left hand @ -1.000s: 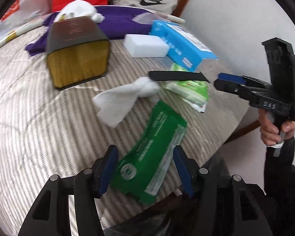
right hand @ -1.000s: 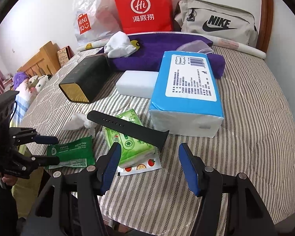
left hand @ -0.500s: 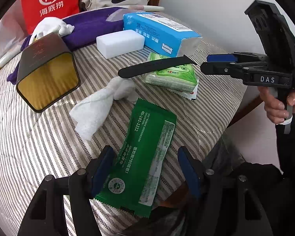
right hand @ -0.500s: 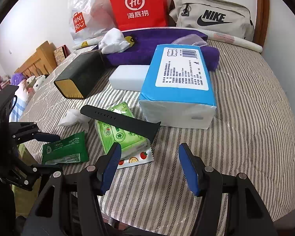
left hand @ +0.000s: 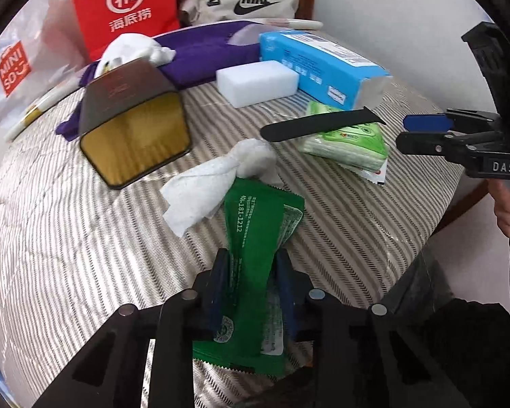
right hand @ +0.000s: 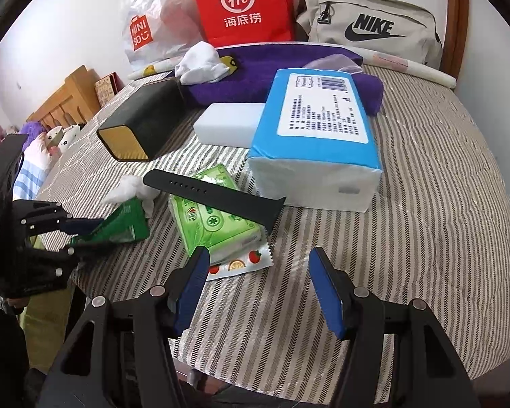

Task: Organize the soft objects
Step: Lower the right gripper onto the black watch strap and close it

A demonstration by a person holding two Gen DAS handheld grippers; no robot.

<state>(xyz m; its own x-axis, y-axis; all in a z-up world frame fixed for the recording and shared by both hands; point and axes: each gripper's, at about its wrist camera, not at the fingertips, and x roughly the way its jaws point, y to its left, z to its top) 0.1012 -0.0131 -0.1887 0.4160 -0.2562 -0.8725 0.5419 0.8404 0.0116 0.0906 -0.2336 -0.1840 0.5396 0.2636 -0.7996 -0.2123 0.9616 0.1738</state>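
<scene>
Gripping: left gripper (left hand: pixel 251 268), lower centre of its own view, has just been closing and pinches the dark green packet (left hand: pixel 258 238).
Packet position: near edge of the striped bed (left hand: pixel 68 238), its far end touching the white cloth (left hand: pixel 214 180).
Right gripper (right hand: pixel 258 285): jaws apart, nothing between them, above bare bedding.
Adjacent: black strap (right hand: pixel 214 197) lying across the light green tissue pack (right hand: pixel 217 227).
</scene>
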